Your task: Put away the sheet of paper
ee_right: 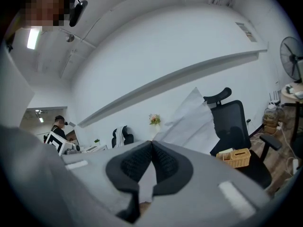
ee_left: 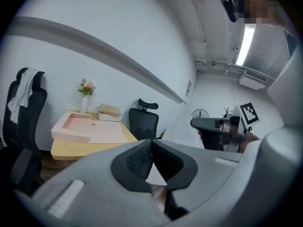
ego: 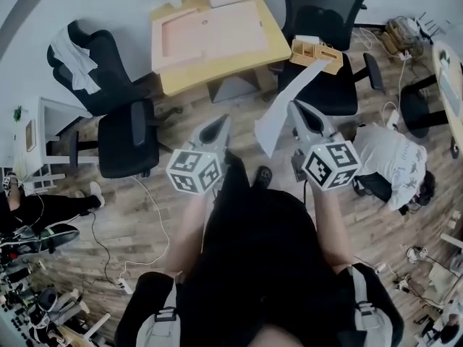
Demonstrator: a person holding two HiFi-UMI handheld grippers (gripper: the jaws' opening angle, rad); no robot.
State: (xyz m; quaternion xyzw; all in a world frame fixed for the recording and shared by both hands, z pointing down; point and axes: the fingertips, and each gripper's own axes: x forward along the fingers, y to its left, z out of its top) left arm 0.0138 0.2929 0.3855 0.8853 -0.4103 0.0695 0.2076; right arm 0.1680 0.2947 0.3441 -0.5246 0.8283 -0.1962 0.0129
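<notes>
One pale yellow wooden tabletop (ego: 217, 74) stands beyond a black office chair (ego: 325, 13). In front of the chair, one long white sheet of paper (ego: 273, 125), creased and bowed, hangs in the air. There are two grey grippers: the right gripper (ego: 294, 107) is clamped on the sheet, while the left gripper (ego: 224, 119) has its jaws together on nothing.

the left gripper (ego: 221, 123) and right gripper (ego: 295, 108) are held out side by side over the wooden floor (ego: 181, 215). the right gripper holds a white sheet of paper (ego: 278, 110) by its edge; the sheet slants up toward a black chair (ego: 329, 89) carrying a wooden box (ego: 316, 53). beyond stands a yellow counter (ego: 217, 71) with a pink tray (ego: 210, 31).
</notes>
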